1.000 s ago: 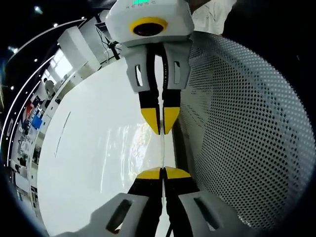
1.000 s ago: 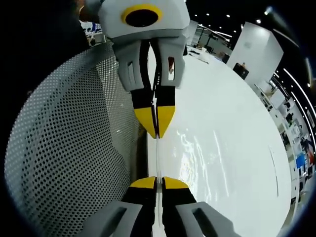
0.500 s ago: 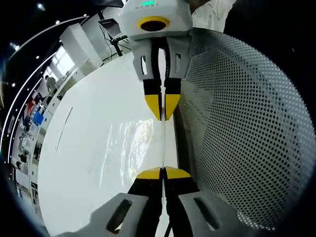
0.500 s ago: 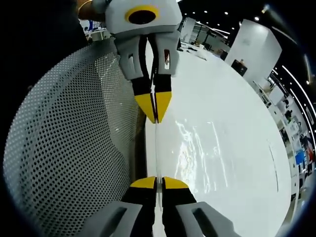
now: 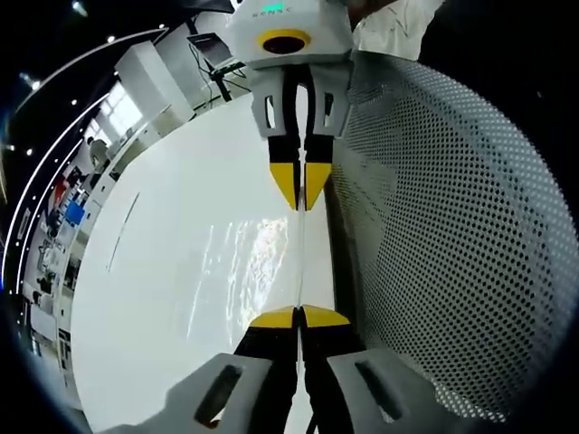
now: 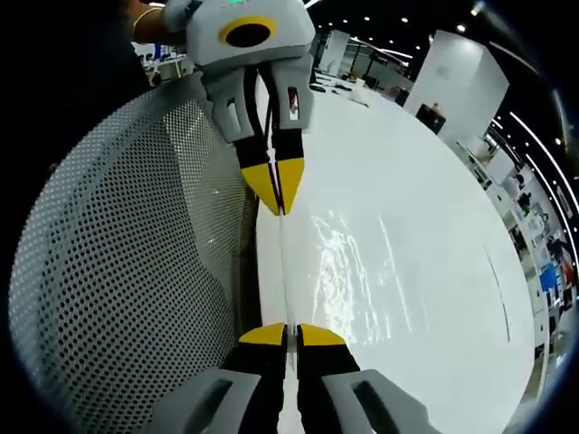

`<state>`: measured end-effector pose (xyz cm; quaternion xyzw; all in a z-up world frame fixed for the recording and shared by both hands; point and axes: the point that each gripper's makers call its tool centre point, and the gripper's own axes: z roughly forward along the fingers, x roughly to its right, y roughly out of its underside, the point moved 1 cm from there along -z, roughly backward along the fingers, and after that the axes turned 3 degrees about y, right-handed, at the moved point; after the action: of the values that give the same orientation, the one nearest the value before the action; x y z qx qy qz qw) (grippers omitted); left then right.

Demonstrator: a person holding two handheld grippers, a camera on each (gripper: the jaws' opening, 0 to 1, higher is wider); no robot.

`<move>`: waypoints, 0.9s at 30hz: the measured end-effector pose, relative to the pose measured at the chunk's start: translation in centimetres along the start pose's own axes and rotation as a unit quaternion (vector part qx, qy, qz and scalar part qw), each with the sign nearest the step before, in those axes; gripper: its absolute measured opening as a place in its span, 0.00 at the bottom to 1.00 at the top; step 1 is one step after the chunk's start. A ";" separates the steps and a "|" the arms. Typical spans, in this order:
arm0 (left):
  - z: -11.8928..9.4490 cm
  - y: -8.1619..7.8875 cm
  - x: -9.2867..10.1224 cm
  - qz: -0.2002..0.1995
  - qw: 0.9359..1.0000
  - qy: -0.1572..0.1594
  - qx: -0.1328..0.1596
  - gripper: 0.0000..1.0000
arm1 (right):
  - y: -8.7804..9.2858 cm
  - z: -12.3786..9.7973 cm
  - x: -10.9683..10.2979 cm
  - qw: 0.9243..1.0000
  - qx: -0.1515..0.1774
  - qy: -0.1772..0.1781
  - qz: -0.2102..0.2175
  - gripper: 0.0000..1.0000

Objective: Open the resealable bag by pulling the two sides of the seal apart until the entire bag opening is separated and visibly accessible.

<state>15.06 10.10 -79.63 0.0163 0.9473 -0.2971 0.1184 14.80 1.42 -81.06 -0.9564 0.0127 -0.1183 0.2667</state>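
The clear resealable bag (image 5: pixel 298 258) is stretched edge-on as a thin line between the two grippers, its glossy film (image 5: pixel 246 264) spreading over the white table. In the left gripper view my left gripper (image 5: pixel 298 316) is shut on the near end of the bag's top edge. Facing it from above, my right gripper (image 5: pixel 300 195) is shut on the far end. The right gripper view mirrors this: right gripper (image 6: pixel 291 334) pinching the bag (image 6: pixel 283 271) at the bottom, left gripper (image 6: pixel 277 195) pinching it at the top. Whether the seal is parted cannot be told.
A white perforated metal panel (image 5: pixel 443 244) stands close along one side of the bag (image 6: pixel 127 262). The white table (image 5: pixel 172 235) extends on the other side (image 6: pixel 425 235). A person's hand and sleeve hold each far gripper. Shelves and desks lie far behind.
The two grippers have drawn apart along the bag's edge, so the far gripper looks smaller and the taut stretch between them is longer. Both stay shut.
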 end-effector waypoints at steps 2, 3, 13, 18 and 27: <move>-0.1 -0.1 0.0 -0.013 1.000 0.000 0.008 0.00 | 0.1 -0.1 0.0 1.000 0.001 0.000 0.001 0.00; -0.2 -0.1 -0.1 -0.007 1.000 0.000 0.007 0.00 | 0.1 -0.1 -0.1 1.000 0.003 0.000 0.004 0.00; 0.1 0.4 -0.1 0.016 1.000 0.001 -0.013 0.00 | -0.2 0.2 -0.2 1.000 -0.005 0.002 -0.004 0.00; 0.1 0.5 0.0 0.024 1.000 0.000 -0.018 0.00 | -1.3 -0.2 0.1 0.999 0.020 0.002 0.029 0.01; 0.5 0.3 0.3 0.038 0.999 -0.001 -0.018 0.00 | -2.9 -0.4 0.5 0.998 0.048 0.011 0.034 0.02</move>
<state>14.94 10.09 -80.22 0.0495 0.9512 -0.2750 0.1305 15.12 3.69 -79.14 -0.9400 0.0427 -0.1202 0.3164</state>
